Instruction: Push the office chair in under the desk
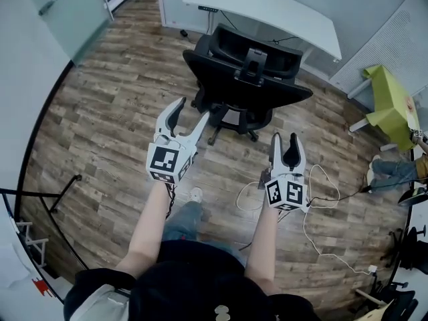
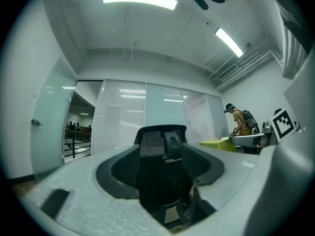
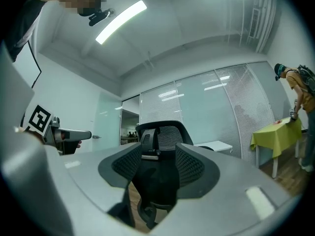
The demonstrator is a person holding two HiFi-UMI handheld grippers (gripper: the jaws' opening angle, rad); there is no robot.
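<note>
At the near edge of one white rectangular desk (image 1: 267, 12), one black mesh office chair (image 1: 244, 79) stands apart from two grippers, the left gripper (image 1: 192, 110) and the right gripper (image 1: 284, 139), both spread wide and empty.

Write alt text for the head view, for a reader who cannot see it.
A black mesh-backed office chair stands on a wood-plank floor close in front of a white desk, backrest toward the camera. The left gripper and right gripper point toward it, jaws apart and empty.
</note>
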